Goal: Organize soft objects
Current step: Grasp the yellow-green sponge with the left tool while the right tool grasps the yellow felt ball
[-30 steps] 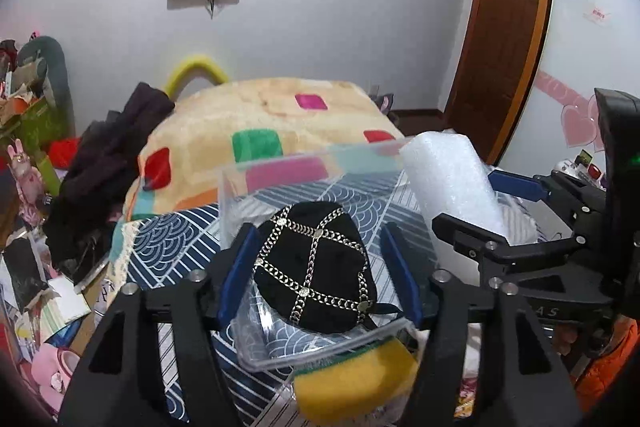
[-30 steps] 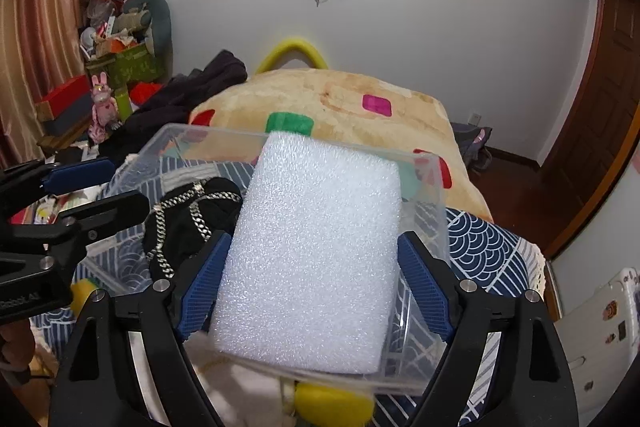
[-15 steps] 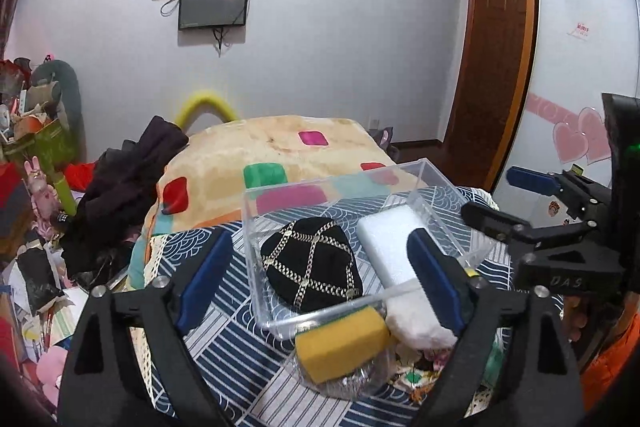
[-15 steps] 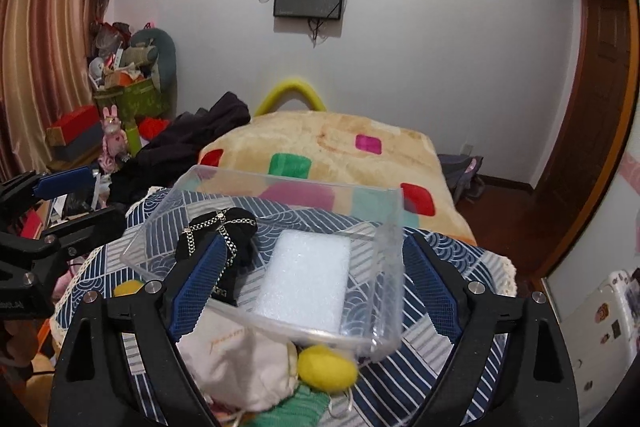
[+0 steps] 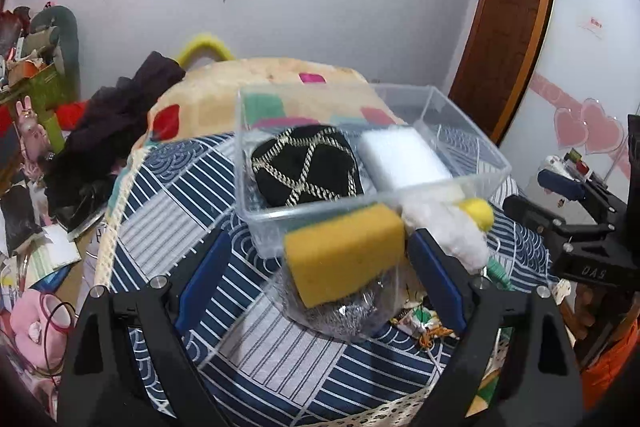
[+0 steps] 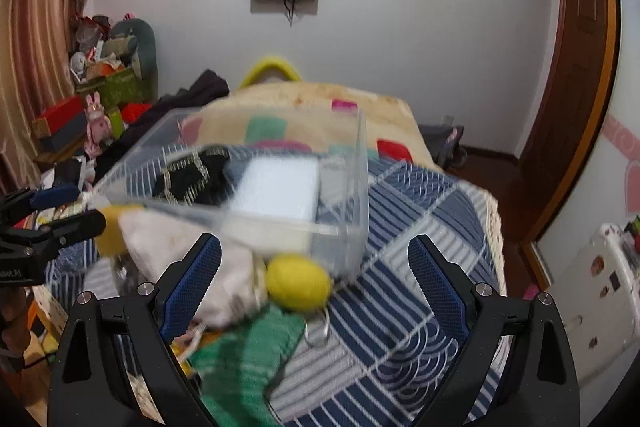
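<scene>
Left gripper (image 5: pixel 318 261): jaws wide, empty, flanking yellow sponge (image 5: pixel 346 253).
Right gripper (image 6: pixel 314 283): jaws wide, empty.
Clear bin (image 5: pixel 472 143): holds black pouch (image 5: pixel 306 165), white foam (image 5: pixel 402 157).
Risk: closing low could snag the steel scourer (image 5: pixel 344 319).

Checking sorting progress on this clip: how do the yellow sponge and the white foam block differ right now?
The yellow sponge sits outside the clear bin, in front of its near wall; the white foam block lies inside it beside the black chained hat. The sponge rests tilted on a bag of steel wool; the foam block lies flat on the bin floor. Both are rectangular soft blocks, and neither open gripper, left or right, holds them.
</scene>
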The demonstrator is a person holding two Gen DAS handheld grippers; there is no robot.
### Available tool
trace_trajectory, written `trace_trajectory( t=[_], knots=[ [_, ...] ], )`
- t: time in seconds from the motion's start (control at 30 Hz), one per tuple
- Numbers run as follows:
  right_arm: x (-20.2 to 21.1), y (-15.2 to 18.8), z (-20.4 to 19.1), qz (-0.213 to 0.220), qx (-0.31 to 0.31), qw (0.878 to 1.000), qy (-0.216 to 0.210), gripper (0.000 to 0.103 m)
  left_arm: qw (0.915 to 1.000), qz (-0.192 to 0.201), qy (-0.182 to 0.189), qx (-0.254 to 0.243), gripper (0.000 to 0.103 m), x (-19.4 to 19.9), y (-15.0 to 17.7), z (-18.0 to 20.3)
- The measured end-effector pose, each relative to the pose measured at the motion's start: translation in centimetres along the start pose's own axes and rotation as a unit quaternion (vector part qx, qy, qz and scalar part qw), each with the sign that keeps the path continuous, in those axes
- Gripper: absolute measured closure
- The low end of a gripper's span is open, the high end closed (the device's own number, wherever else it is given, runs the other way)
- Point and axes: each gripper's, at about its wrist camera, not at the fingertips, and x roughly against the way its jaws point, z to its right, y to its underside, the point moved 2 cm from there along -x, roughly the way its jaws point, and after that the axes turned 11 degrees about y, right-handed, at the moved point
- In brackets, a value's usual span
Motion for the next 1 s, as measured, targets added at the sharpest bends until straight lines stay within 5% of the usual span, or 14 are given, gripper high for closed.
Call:
trace_trajectory(
  t=[0.3, 0.37, 0.53, 0.67, 1.0],
  knots=[
    [-2.8, 2.4, 0.9, -0.047, -0.024, 0.999, -0.003, 0.011, 0.9995, -0.021, 0.01, 0.021, 0.012, -2.5, 0.6, -0.4],
    [-3.0, 2.5, 0.9, -0.05, -0.03, 0.998, -0.003, 0.02, 0.9994, -0.021, 0.017, 0.023, 0.014, -2.8, 0.7, -0.4],
    [-3.6, 2.9, 0.7, -0.067, -0.04, 0.996, -0.032, 0.041, 0.999, -0.029, 0.032, 0.011, 0.047, -3.4, 1.1, 0.1],
    [-3.2, 3.1, 0.5, -0.068, -0.042, 0.995, -0.063, 0.064, 0.9994, -0.024, 0.027, 0.003, 0.051, -2.9, 1.5, 0.3],
    [-1.1, 3.0, 0.9, -0.044, -0.041, 0.997, -0.049, 0.068, 0.9999, 0.013, 0.005, 0.005, 0.052, 0.8, 1.4, -0.3]
  ],
)
